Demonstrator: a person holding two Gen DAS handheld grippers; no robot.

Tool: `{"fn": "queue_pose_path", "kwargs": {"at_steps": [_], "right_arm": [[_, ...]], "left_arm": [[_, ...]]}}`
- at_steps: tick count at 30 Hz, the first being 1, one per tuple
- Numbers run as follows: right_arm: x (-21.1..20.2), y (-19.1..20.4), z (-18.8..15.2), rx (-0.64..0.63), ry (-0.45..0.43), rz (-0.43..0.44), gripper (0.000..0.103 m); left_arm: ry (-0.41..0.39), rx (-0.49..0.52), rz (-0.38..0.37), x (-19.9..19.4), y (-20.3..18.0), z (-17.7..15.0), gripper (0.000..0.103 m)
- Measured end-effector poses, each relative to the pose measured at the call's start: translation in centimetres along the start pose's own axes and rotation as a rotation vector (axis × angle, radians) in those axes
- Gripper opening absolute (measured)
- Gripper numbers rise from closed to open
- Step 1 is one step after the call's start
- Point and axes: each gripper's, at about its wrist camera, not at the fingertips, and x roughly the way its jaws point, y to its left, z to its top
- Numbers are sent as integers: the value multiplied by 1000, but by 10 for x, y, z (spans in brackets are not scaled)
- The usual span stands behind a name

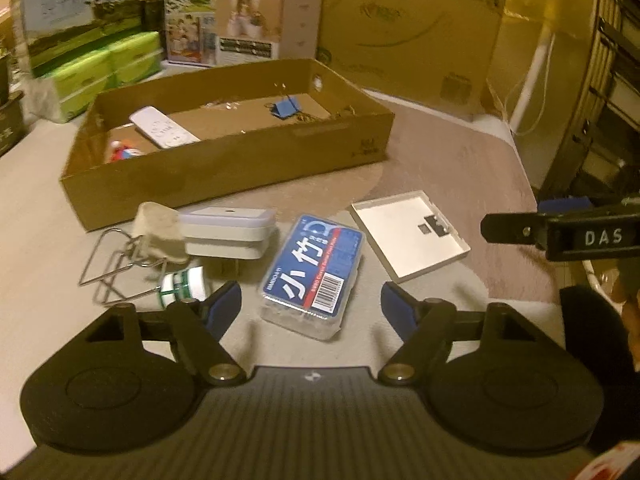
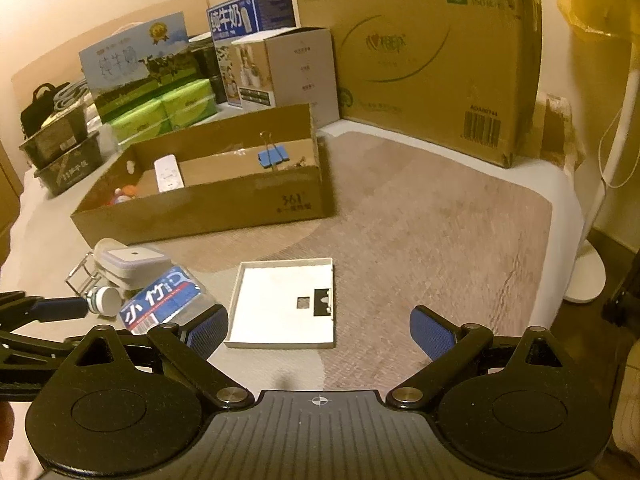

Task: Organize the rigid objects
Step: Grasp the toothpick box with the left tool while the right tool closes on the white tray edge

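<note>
Nearest the left wrist camera, the left gripper (image 1: 311,307) has its blue-padded fingers (image 1: 224,306) spread to either side of the near end of a clear floss-pick case (image 1: 314,270) with a blue label; the pads do not touch it, and the case lies flat on the bench (image 1: 40,240). Just left of the case sit a small white bottle (image 1: 186,284), a wire clip frame (image 1: 116,268) and a white lidded container (image 1: 228,234), all crowded together. Right of the case, a white square cover plate (image 1: 408,234) lies apart on the brown mat (image 2: 420,220). Farther off stands the open cardboard tray (image 1: 224,168), already holding a white remote (image 1: 164,127), a blue binder clip (image 1: 286,106) and a small red-and-white toy (image 1: 120,152). In the right wrist view, the right gripper (image 2: 319,332) hangs with fingers (image 2: 434,334) spread and empty, near the cover plate.

Risks, as judged: the case's smooth, rounded plastic may slip or pivot if pinched only at its near end; the left finger stands close to the bottle and could roll it away or snag the wire frame during closure.
</note>
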Motion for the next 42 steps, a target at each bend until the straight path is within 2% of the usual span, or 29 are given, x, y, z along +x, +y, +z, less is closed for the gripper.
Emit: {"fn": "queue_pose_path", "kwargs": {"at_steps": [9, 12, 17, 21, 23, 30, 42], "right_arm": [[20, -8, -4, 16, 38, 7, 97], [28, -9, -4, 17, 50, 10, 97], [37, -8, -4, 10, 55, 28, 97], [45, -6, -5, 7, 63, 38, 97], [50, -2, -5, -8, 64, 56, 97], [70, 19, -8, -75, 71, 74, 97], [99, 34, -4, -135, 62, 3, 97]], "left_arm": [[35, 27, -5, 33, 2, 6, 73], [38, 45, -8, 42, 2, 8, 66], [42, 59, -8, 53, -1, 10, 62], [45, 12, -13, 50, 0, 8, 59], [44, -10, 13, 46, 1, 4, 58], [26, -20, 51, 28, 2, -14, 57], [16, -25, 52, 33, 1, -15, 57]]}}
